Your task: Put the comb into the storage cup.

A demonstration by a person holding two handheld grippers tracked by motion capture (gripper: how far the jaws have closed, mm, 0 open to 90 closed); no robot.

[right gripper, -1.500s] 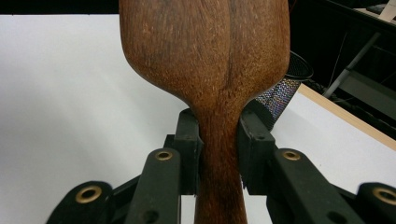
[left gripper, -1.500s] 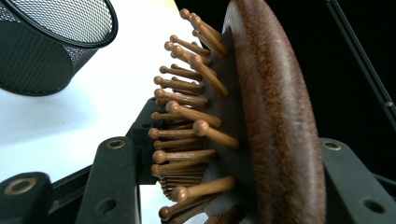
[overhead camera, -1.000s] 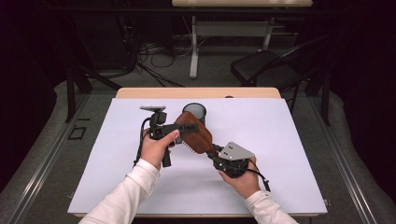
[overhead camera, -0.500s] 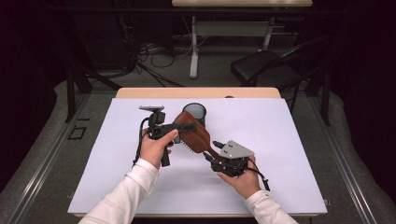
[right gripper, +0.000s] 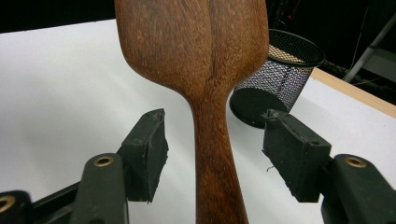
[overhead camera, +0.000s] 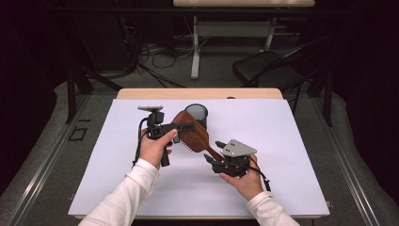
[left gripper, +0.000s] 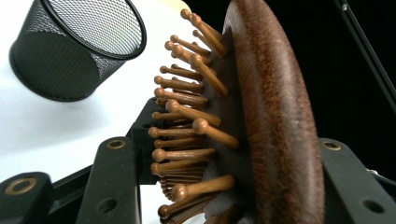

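Here the left gripper is clamped on the wooden hairbrush head above the white table, while the right gripper, whose jaws have just been opening, stands apart around its handle without touching, the mesh cup just behind.

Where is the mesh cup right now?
In the high view the black mesh cup stands upright on the white table, toward the far edge near the middle, just beyond the head of the wooden hairbrush clamped in the left claw.
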